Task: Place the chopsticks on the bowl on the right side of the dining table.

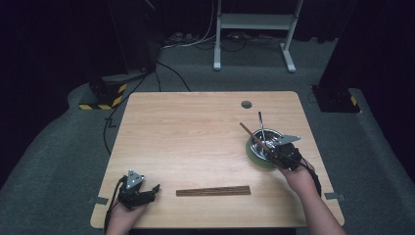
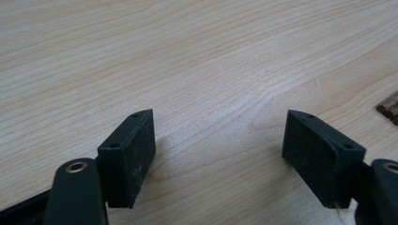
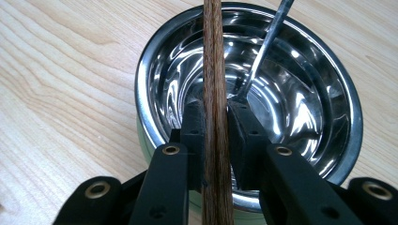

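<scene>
A steel bowl (image 1: 256, 157) (image 3: 324, 112) on a green base stands at the table's right side. A thin metal utensil (image 1: 261, 126) (image 3: 265, 47) leans in it, handle pointing away from me. My right gripper (image 1: 281, 152) (image 3: 216, 112) hovers over the bowl's near rim, shut on a pair of brown wooden chopsticks (image 1: 251, 135) (image 3: 215, 56) that slant across the bowl to the far left. My left gripper (image 1: 152, 191) (image 2: 218, 140) rests low at the table's front left, open, with bare wood between its pads (image 2: 138, 150).
A flat brown wooden strip (image 1: 213, 191) (image 2: 389, 105) lies along the front edge, just right of the left gripper. The light wooden table (image 1: 195, 127) has a round cable hole (image 1: 246, 104) at the back right. Cables and a white frame (image 1: 254, 22) are on the floor beyond.
</scene>
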Available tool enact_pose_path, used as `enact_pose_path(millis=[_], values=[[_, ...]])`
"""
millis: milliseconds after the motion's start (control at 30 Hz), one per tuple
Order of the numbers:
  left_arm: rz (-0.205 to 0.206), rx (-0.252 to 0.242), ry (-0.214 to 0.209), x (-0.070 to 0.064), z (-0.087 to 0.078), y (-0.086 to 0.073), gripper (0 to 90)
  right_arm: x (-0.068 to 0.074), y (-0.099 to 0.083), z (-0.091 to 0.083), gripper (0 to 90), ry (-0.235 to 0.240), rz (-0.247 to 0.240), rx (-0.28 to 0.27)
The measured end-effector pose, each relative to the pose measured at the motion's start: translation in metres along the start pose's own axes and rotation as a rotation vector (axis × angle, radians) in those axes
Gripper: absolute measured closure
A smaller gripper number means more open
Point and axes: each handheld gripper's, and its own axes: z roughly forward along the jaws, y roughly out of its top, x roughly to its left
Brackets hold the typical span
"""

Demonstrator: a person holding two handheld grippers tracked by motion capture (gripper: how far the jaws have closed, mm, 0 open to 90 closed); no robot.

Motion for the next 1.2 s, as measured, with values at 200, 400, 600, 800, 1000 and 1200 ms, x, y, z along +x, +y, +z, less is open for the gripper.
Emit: enact_pose_path(millis=[200, 400, 600, 800, 1000, 1200], values=[[0.002, 0.002, -0.001, 0.000, 0.000, 0.000, 25.7, 0.002, -0.001, -0.001, 76.6, 0.019, -0.001, -0.002], [0.000, 0.000, -0.001, 0.000, 0.000, 0.000, 25.7, 0.000, -0.001, -0.002, 72.7, 0.028, 0.014, -0.011], [0.001, 0.001, 0.000, 0.000, 0.000, 0.000, 25.7, 0.000, 0.002, -0.007, 66.0, 0.007, 0.037, -0.050], [0.011, 0.007, -0.001, 0.001, 0.000, 0.000, 25.7, 0.005, 0.001, -0.021, 65.3, -0.011, 0.070, -0.115], [0.003, -0.002, -0.001, 0.000, 0.000, 0.000, 25.7, 0.021, -0.012, -0.035, 66.1, -0.048, 0.109, -0.200], [0.026, 0.013, 0.010, 0.002, -0.001, 0.001, 25.8, 0.047, -0.031, -0.032, 72.3, -0.058, 0.087, -0.230]])
